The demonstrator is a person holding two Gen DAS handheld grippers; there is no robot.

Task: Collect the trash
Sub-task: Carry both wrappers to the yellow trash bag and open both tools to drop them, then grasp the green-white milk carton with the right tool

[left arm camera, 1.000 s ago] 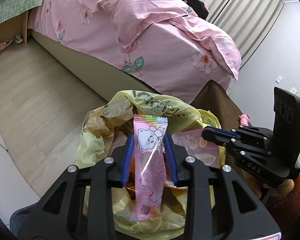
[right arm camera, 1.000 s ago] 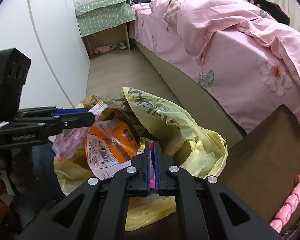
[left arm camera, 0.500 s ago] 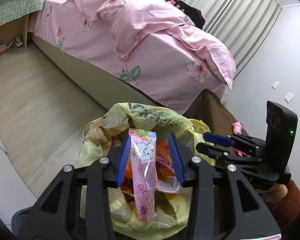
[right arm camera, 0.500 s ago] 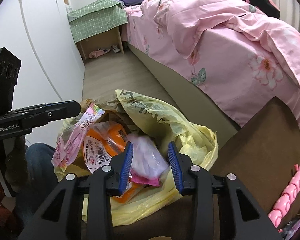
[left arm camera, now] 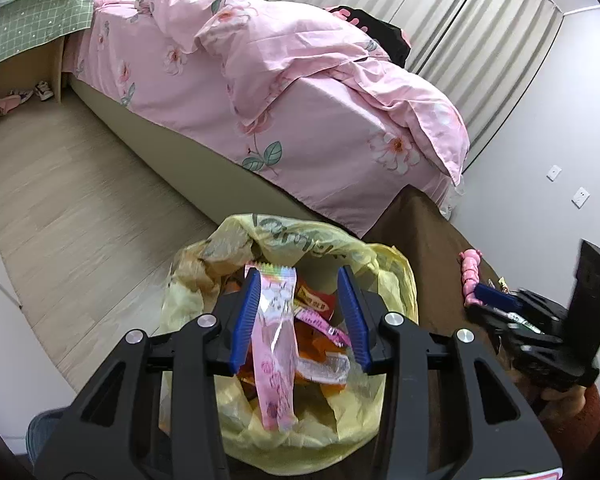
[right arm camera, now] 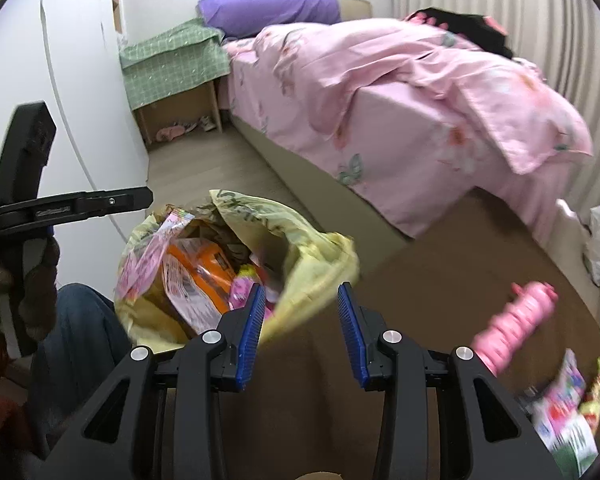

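Note:
A yellow plastic bag (left arm camera: 384, 264) stands open at the edge of a brown table, stuffed with wrappers. My left gripper (left arm camera: 299, 278) hovers over its mouth, open. A long pink cartoon wrapper (left arm camera: 274, 340) leans against the left pad and hangs down into the bag; the right pad is clear of it. In the right wrist view the bag (right arm camera: 300, 240) lies ahead to the left, with an orange packet (right arm camera: 196, 276) inside. My right gripper (right arm camera: 300, 294) is open and empty over the bag's near rim and the table. The other view shows that right gripper (left arm camera: 496, 300) off to the right.
A pink ribbed toy (right arm camera: 512, 324) and several loose wrappers (right arm camera: 568, 412) lie on the brown table (right arm camera: 420, 280) to the right. A bed with a pink floral duvet (left arm camera: 300, 92) fills the far side. A person's leg in jeans (right arm camera: 76, 332) is left of the bag.
The left jaws widened and let go of the pink wrapper, which now rests on one pad. The right gripper opened, dropped a pink packet into the bag, and swung right over the table.

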